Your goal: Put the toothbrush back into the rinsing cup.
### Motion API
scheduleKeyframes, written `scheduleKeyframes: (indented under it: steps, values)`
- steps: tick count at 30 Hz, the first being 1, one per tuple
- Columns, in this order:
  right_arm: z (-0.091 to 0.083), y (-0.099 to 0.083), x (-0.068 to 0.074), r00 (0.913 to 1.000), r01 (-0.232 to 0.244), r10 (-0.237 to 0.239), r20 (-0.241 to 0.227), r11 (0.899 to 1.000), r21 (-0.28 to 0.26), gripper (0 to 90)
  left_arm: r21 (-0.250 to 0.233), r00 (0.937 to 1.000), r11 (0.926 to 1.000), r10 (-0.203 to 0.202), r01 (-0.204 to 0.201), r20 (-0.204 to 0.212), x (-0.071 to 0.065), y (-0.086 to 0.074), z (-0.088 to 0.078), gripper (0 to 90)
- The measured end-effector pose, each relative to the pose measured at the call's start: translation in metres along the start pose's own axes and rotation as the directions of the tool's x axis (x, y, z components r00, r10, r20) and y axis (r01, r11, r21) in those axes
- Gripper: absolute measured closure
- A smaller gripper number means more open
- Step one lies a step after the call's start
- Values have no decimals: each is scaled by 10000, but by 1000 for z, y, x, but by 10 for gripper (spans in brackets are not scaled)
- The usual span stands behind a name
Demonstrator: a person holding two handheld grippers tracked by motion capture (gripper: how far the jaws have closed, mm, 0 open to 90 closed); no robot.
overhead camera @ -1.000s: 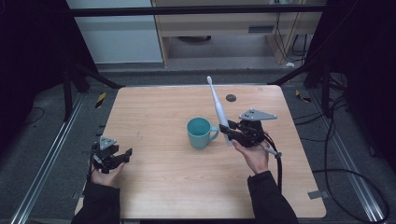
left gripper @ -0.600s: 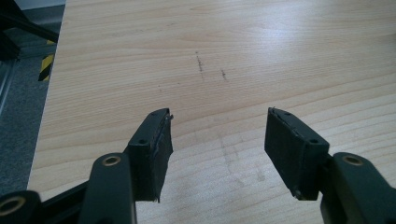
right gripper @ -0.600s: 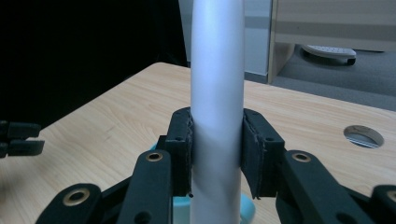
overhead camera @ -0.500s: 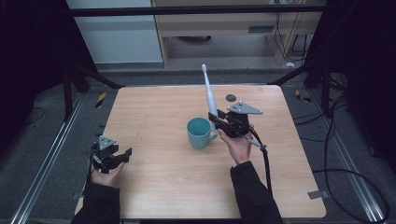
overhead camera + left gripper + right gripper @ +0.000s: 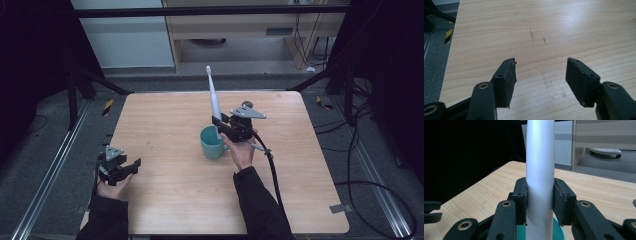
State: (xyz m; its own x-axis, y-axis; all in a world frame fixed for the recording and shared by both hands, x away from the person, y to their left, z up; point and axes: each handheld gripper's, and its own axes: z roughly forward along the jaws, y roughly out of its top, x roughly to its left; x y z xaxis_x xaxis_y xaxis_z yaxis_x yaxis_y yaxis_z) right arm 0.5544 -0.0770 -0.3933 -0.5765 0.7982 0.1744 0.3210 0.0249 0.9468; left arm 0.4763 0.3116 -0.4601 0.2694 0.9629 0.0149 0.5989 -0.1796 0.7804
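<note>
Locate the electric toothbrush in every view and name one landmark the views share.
High view: toothbrush stands upright at centre, above the teal mug, clamped by the right gripper.
Left gripper view: not in it.
Right gripper view: grey handle fills the centre between the jaws.
Shared landmark: wooden table.

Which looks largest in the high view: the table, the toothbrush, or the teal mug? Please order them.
1. Table.
2. Toothbrush, long but thin, raised nearer the camera by the right hand-held gripper.
3. Teal mug, shorter; ranking with the toothbrush is unsure.
</note>
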Motion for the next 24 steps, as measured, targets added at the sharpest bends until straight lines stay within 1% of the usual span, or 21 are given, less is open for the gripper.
scheduleKeyframes:
  steps: [1,4,5,11,12,18,21,24]
  values:
    - [0,0,0,10000,0,0,0,10000,0,662,0,10000,10000,0,0,0,0,0,0,407]
    - [9,-3,3,10000,13,-13,-18,10000,16,662,9,10000,10000,36,-36,-2,0,0,0,407]
    - [9,-3,3,10000,13,-13,-18,10000,16,662,4,10000,10000,31,-31,0,0,0,0,407]
    - [18,-10,5,9999,83,-86,118,9997,233,662,-20,10000,10000,-25,25,8,1,0,0,407]
    - [20,-13,6,9996,123,-130,240,9995,276,662,-19,10000,10000,-24,24,8,1,0,0,408]
    - [24,-20,7,9986,121,-143,512,9990,436,662,-4,10000,10000,-23,23,9,1,0,0,408]
    - [27,-24,10,9970,217,-254,727,9985,511,662,-2,10000,10000,-27,27,1,1,0,0,408]
    - [29,-27,12,9961,162,-205,856,9986,503,662,-38,10000,10000,-12,12,-2,1,0,-1,408]
